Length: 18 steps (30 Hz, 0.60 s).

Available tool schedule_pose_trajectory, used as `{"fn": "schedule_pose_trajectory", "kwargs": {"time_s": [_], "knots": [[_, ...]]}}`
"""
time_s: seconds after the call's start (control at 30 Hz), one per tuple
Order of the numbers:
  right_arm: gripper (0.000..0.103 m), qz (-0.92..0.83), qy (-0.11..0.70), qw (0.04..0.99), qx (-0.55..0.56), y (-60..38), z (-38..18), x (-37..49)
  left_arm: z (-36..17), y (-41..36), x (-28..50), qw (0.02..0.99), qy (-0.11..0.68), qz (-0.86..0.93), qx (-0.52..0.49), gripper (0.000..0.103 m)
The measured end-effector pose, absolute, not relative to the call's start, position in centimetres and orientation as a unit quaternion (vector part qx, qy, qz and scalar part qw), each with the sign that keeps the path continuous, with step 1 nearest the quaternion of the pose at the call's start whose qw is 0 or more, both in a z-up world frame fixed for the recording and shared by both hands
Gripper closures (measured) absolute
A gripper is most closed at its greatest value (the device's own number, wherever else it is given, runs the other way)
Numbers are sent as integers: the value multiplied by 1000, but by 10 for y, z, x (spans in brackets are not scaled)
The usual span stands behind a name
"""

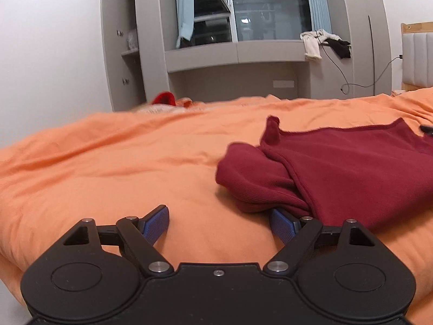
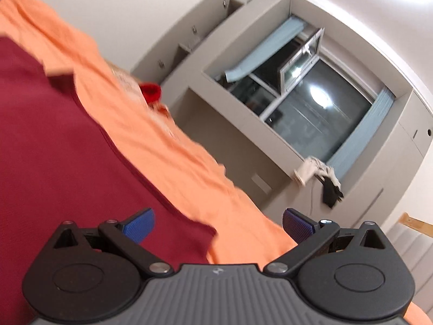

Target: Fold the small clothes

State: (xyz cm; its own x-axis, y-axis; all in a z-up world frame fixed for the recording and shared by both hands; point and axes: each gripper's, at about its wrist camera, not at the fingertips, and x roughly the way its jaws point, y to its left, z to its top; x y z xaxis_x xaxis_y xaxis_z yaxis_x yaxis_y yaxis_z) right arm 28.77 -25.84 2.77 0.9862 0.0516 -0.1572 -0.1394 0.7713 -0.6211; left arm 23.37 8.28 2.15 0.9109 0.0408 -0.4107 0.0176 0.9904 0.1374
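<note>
Both pairs of jaws stood wide apart with nothing gripped between them. On the left gripper [image 1: 220, 223], black with blue ribbed pads, the pad on the garment's side was partly tucked under the hanging edge of the dark red knitted garment [image 1: 338, 170], while the other pad sat clear above bare bedding. The garment lay on the orange bed cover [image 1: 108, 162], spread flat toward the right of the left wrist view, with one bunched sleeve or folded part humped up at its near left end. The right gripper [image 2: 217, 226], black with a grey ribbed body, was rolled steeply to one side, so the room looked tilted in its view; one blue pad hung above the dark red garment [image 2: 54, 149] and the other above the edge of the orange cover [image 2: 162, 140]. That view was blurred. Beyond the bed stood grey cabinets around a dark window [image 1: 257, 8] with pale blue curtains, and white and black clothes [image 1: 322, 43] hung off the sill.
</note>
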Motion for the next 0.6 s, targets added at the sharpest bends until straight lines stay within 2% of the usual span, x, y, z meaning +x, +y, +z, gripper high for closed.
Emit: {"fn": "schedule_pose_trajectory", "kwargs": {"time_s": [0.27,0.47,0.57,0.6], "knots": [[0,123,90,930,-334,-220,9,271,43,72,235,987,143,34,58,33],[0,141,175,954,-198,-252,12,296,35,58,257,976,189,58,89,38],[0,141,194,956,-167,-266,14,302,36,60,259,978,185,53,80,43],[0,140,196,956,-166,-267,14,303,37,62,259,979,181,53,74,51]]}}
